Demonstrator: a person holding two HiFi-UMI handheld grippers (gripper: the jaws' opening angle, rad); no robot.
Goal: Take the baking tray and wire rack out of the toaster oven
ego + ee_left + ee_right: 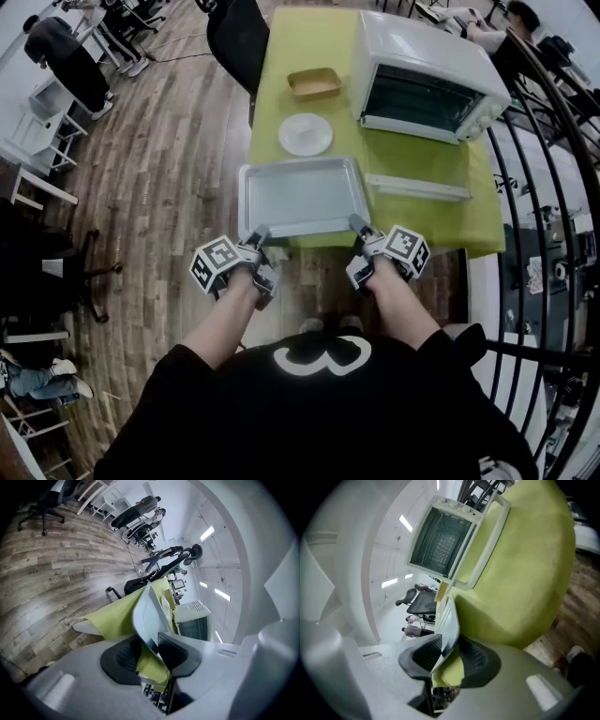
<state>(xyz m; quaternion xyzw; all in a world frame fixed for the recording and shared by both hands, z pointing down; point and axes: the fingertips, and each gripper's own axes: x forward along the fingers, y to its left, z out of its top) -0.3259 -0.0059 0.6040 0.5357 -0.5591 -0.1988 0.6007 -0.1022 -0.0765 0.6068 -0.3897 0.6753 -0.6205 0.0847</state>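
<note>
The silver baking tray [300,195] lies flat at the near edge of the green table [422,220]. My left gripper [258,234] is shut on its near-left corner and my right gripper [359,225] on its near-right corner. In the left gripper view the tray's rim [147,609] runs between the dark pads of the left gripper [149,651]. The right gripper view shows the same for the tray [449,620] and the right gripper [450,651]. The white toaster oven [427,75] stands at the back right with its door [417,187] folded down. The wire rack [440,541] shows inside it.
A white plate [306,134] and a shallow wooden dish [314,83] sit behind the tray. A black chair [236,37] stands at the table's far left. People sit and stand at the room's edges. A black railing [539,187] curves along the right.
</note>
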